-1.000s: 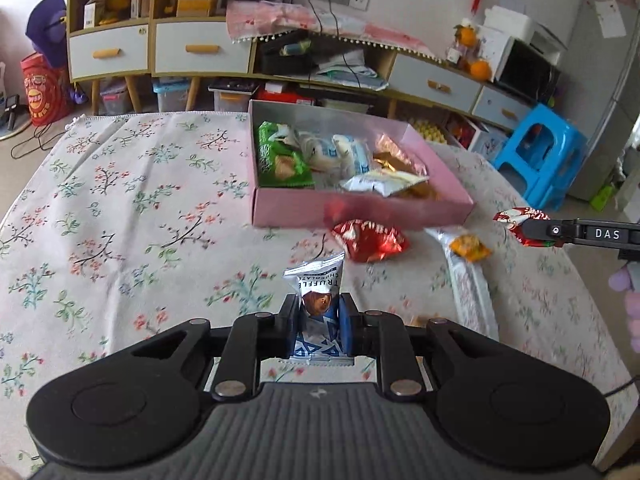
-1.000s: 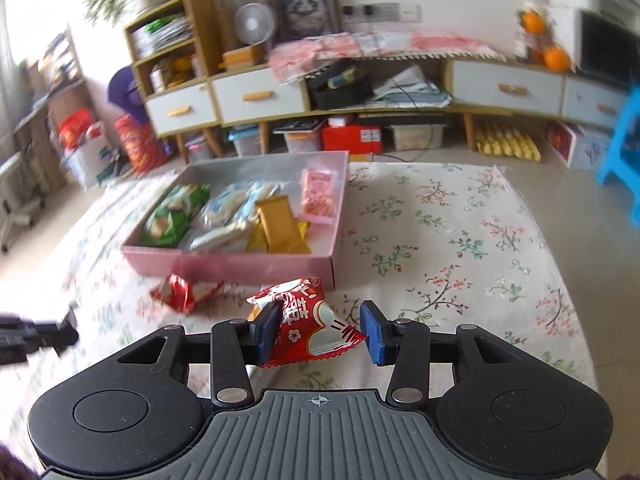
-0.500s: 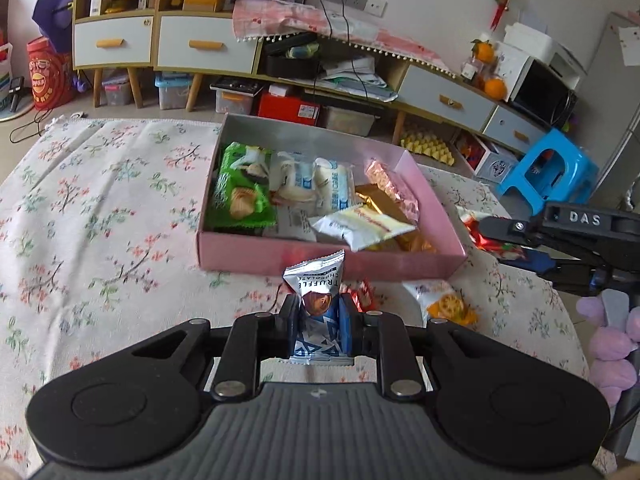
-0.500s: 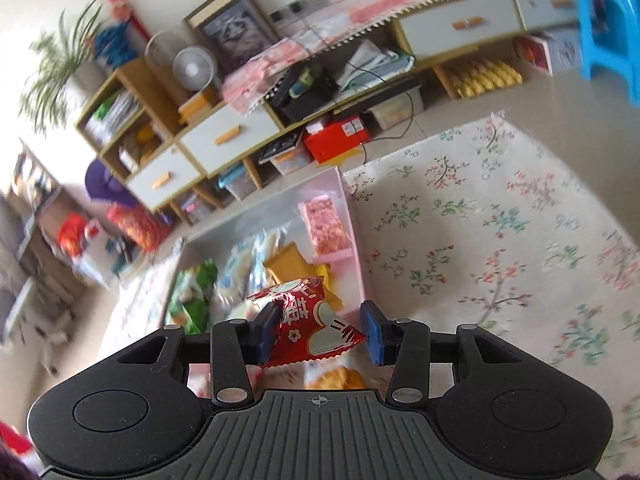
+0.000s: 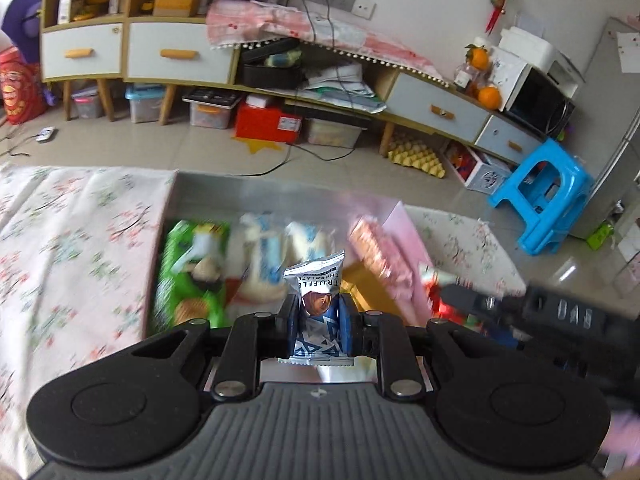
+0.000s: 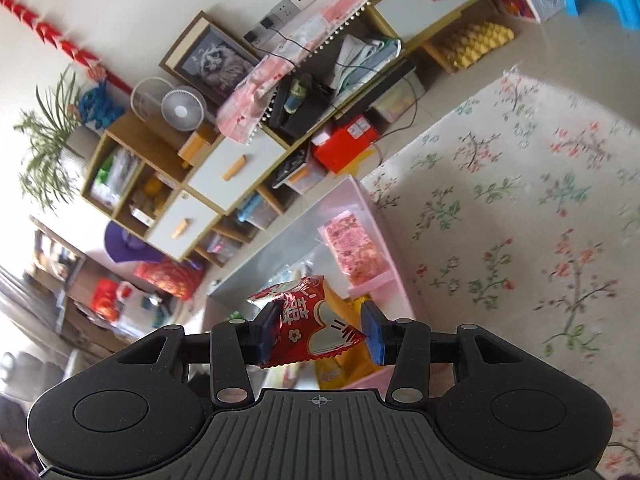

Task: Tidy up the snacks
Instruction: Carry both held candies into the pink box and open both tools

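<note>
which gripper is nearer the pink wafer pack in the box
Right. The right gripper hangs just before the pink wafer pack; the left gripper sits further left, nearer the box's middle.

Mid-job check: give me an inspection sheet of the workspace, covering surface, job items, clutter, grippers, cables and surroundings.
Surface: floral tablecloth, bare where visible.
Job's things: open pink cardboard box holding a green crisp packet, pale blue-white packets and a pink wafer pack.
Clutter: nothing seen.
Grippers: left gripper clamps a blue-white truffle chocolate packet; right gripper pinches a red foil candy packet.
Cables: black wall leads.
Surroundings: drawer cabinets, blue plastic stool.
</note>
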`<action>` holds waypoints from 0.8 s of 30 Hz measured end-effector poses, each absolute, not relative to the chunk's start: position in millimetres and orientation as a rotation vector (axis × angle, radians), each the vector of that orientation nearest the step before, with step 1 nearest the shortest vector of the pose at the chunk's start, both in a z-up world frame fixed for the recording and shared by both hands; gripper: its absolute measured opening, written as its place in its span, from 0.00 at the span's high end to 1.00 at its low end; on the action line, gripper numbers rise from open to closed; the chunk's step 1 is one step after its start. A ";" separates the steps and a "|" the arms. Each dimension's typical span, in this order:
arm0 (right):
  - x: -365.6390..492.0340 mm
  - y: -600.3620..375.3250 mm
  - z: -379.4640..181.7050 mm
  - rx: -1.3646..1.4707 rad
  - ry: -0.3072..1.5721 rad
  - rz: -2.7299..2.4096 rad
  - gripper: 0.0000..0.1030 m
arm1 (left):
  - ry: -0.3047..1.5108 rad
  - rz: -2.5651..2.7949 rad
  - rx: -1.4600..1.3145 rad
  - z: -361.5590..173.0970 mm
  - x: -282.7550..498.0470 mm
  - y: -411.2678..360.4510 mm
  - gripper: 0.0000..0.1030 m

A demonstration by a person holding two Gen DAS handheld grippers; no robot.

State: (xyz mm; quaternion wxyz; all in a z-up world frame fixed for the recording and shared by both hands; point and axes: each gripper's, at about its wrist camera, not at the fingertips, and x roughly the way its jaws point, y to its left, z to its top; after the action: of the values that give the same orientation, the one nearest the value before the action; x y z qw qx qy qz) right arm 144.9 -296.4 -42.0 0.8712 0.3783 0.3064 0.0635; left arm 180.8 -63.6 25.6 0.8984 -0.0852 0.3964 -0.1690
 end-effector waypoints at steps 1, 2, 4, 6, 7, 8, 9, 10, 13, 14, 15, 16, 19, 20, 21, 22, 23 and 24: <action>146.4 -297.5 -43.7 0.789 0.644 0.126 0.58 | 0.820 -0.357 -0.185 24.9 186.4 -65.5 0.82; 148.4 -298.7 -45.5 0.795 0.651 0.120 0.58 | 0.821 -0.364 -0.194 23.9 190.7 -67.8 0.82; 150.0 -301.6 -49.5 0.817 0.663 0.114 0.58 | 0.824 -0.372 -0.204 21.7 197.9 -73.0 0.82; 151.0 -304.0 -52.5 0.832 0.664 0.115 0.56 | 0.828 -0.387 -0.210 18.8 204.5 -80.1 0.82; 151.4 -305.2 -53.3 0.837 0.660 0.113 0.56 | 0.828 -0.392 -0.207 18.2 206.8 -83.4 0.82; 151.3 -306.5 -54.0 0.844 0.652 0.108 0.55 | 0.830 -0.395 -0.199 17.2 210.7 -87.0 0.82; 151.2 -308.4 -54.3 0.854 0.648 0.096 0.54 | 0.830 -0.398 -0.192 15.6 213.2 -91.4 0.82; 151.5 -310.1 -55.1 0.872 0.645 0.090 0.53 | 0.830 -0.402 -0.188 15.0 216.1 -92.9 0.82; 151.6 -320.1 -58.4 0.954 0.634 0.096 0.50 | 0.836 -0.409 -0.189 10.9 223.3 -99.8 0.82; 150.9 -322.3 -58.4 0.966 0.630 0.089 0.50 | 0.839 -0.410 -0.186 9.7 225.6 -101.2 0.82; 150.7 -324.0 -57.9 0.965 0.628 0.080 0.47 | 0.842 -0.411 -0.180 8.7 226.9 -102.9 0.82; 150.6 -324.9 -57.1 0.957 0.629 0.066 0.45 | 0.844 -0.411 -0.173 8.0 229.0 -104.8 0.82; 151.1 -328.3 -55.8 0.960 0.626 0.058 0.45 | 0.849 -0.404 -0.155 5.6 233.1 -109.4 0.82; 150.8 -328.7 -55.1 0.964 0.623 0.060 0.45 | 0.852 -0.397 -0.148 5.0 234.4 -110.6 0.81; 150.2 -328.6 -54.1 0.963 0.618 0.061 0.45 | 0.853 -0.394 -0.143 4.3 236.0 -111.7 0.80; 150.3 -328.5 -53.3 0.959 0.615 0.062 0.45 | 0.856 -0.391 -0.138 3.1 236.6 -112.2 0.80; 150.5 -328.1 -52.6 0.951 0.614 0.066 0.45 | 0.860 -0.383 -0.133 2.0 236.9 -112.7 0.75; 151.0 -326.9 -51.9 0.943 0.615 0.069 0.45 | 0.859 -0.371 -0.129 1.3 236.3 -112.7 0.70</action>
State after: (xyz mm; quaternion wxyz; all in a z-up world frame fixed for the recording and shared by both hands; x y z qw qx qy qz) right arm 151.0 -326.9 -51.9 0.8451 0.4470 0.2913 0.0326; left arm 236.3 -112.7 1.3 0.8907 -0.0619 0.4135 -0.1786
